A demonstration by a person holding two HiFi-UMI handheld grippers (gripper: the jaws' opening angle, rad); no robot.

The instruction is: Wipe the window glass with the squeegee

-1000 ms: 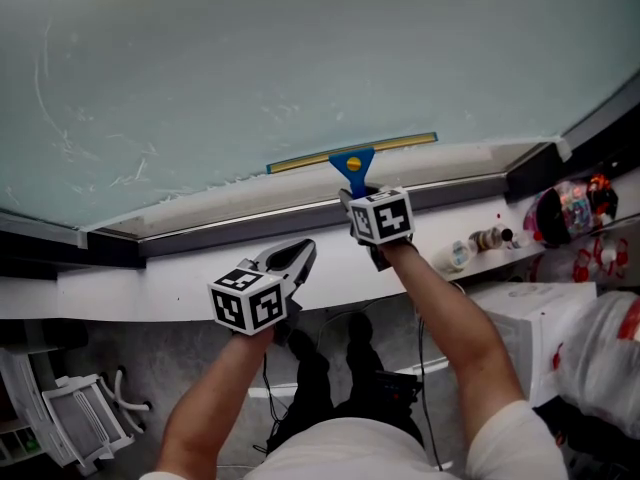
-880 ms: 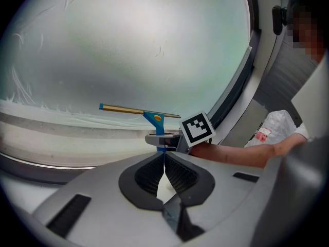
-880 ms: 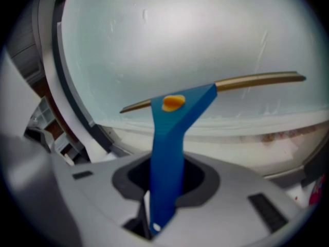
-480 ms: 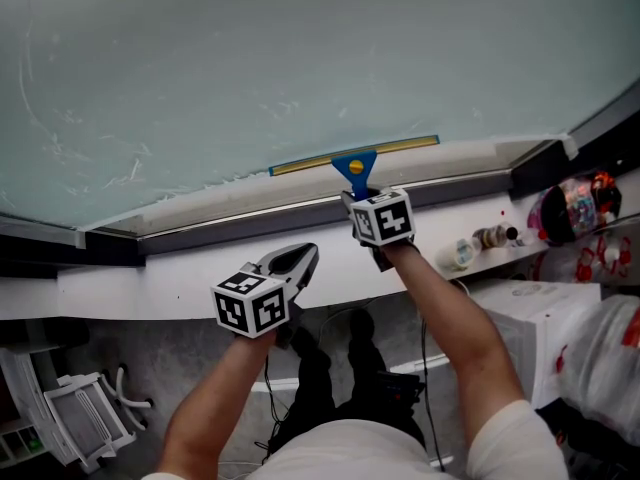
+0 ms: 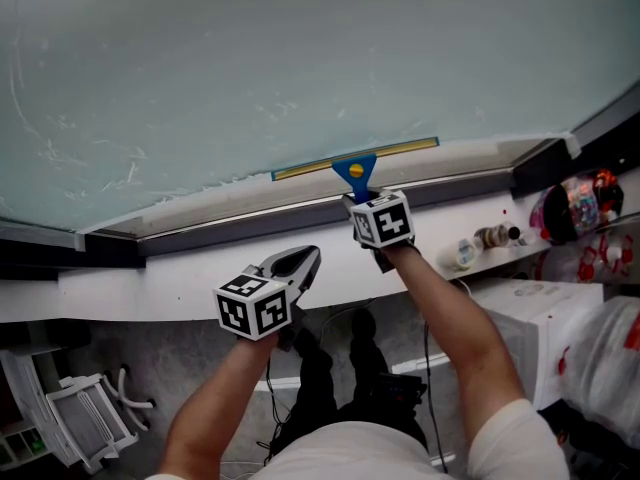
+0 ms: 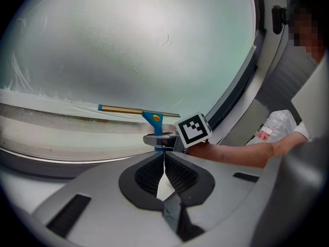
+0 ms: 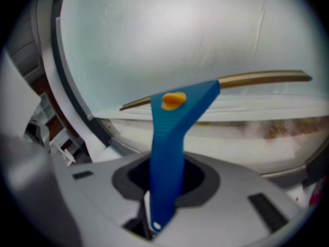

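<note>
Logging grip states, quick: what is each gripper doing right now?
Left gripper: closed, holding nothing.
Right gripper: closed on the blue handle of the squeegee.

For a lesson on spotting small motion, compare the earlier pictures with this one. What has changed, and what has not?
The squeegee has slipped only slightly down the window glass toward its lower edge, carried by the right gripper. The left gripper has edged a touch rightward. Unchanged: the right gripper is shut on the squeegee's handle, and the left gripper is shut and empty.
</note>
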